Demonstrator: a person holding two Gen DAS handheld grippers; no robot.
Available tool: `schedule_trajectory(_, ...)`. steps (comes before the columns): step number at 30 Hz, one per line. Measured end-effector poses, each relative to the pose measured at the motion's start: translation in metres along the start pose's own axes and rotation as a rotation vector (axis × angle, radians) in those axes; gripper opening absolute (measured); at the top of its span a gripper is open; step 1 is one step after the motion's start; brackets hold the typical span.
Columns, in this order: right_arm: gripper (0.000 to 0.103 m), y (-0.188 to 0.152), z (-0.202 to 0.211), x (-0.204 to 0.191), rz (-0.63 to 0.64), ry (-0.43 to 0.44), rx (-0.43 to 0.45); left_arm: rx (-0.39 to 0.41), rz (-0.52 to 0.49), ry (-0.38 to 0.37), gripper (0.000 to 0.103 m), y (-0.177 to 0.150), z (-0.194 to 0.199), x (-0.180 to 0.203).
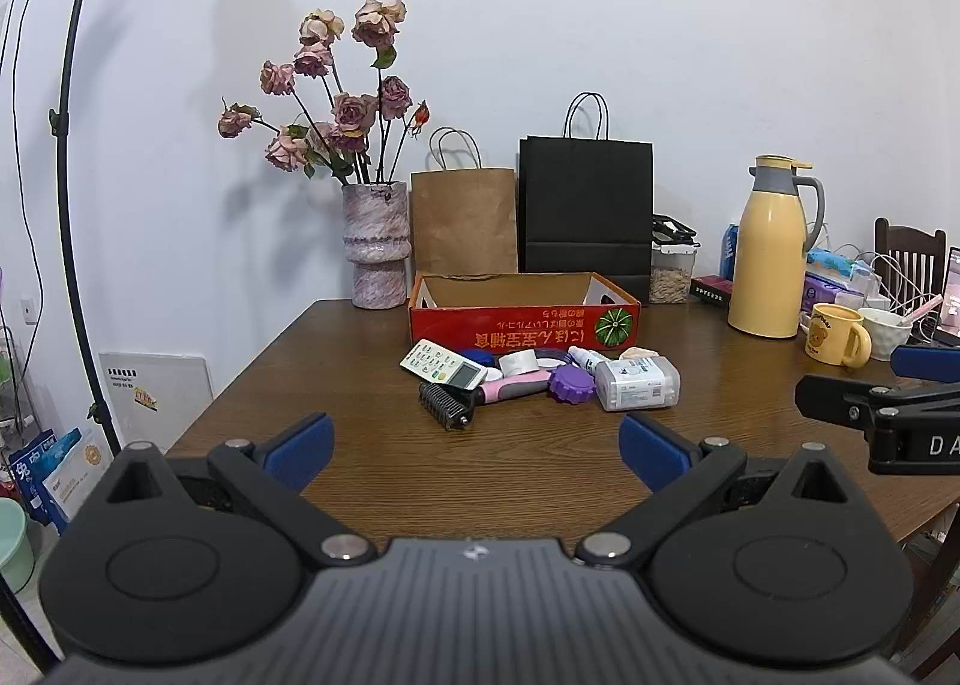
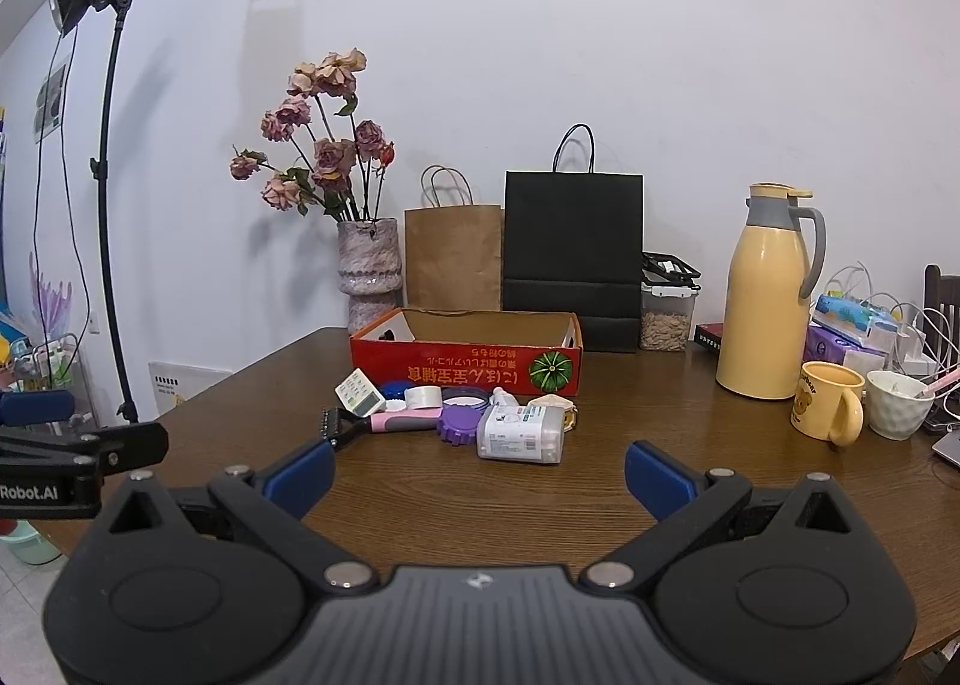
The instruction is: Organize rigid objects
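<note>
Left wrist view: the left claw (image 1: pixel 477 454) gapes wide at the bottom of the frame, holding nothing, above the wooden surface (image 1: pixel 360 475). At centre frame, a cluster of small items lies just in front of the red cardboard box (image 1: pixel 525 328): a white remote (image 1: pixel 443 364), a pink-handled comb (image 1: pixel 480 394), a purple lid (image 1: pixel 570 383), a white container (image 1: pixel 637 383).

Right wrist view: the right claw (image 2: pixel 480 478) is likewise spread wide and empty, low in frame. The same cluster sits centre frame, before the box (image 2: pixel 468 370). A yellow thermos (image 2: pixel 768 295) stands at right.

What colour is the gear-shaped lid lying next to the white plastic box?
Purple. The gear-shaped lid shows best in the left wrist view, touching the white plastic box.
</note>
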State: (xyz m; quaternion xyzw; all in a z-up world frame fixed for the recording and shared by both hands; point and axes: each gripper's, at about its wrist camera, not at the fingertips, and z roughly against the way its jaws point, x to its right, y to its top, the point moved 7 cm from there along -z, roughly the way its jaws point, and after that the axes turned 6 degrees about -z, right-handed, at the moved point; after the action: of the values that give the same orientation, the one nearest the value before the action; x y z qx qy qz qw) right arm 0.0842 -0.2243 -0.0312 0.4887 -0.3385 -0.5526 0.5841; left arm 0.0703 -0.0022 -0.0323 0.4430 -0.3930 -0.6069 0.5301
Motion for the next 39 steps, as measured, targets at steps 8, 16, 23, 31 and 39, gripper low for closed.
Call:
schedule_trajectory(8,0.103,-0.0021,0.0011,0.0016,0.005,0.0,0.004,0.0,0.0,0.0,0.103,0.0001,0.0001,0.0)
schedule_trajectory(16,0.103,-0.0011,0.0019,0.0016,0.006,0.0,0.004,0.0,0.0,0.0,0.103,-0.0003,0.0,0.0001)
schedule_trajectory(23,0.103,-0.001,0.0023,0.0013,0.006,0.0,0.005,0.0,0.0,0.0,0.103,-0.0003,0.0001,0.0)
schedule_trajectory(31,0.103,-0.0012,0.0027,0.0014,0.007,0.0,0.006,0.001,0.0,0.0,0.103,-0.0008,0.0,0.0001)
schedule_trajectory(39,0.103,-0.0019,0.0029,0.0011,0.007,0.0,0.006,0.001,0.0,0.0,0.103,-0.001,0.0001,0.0001)
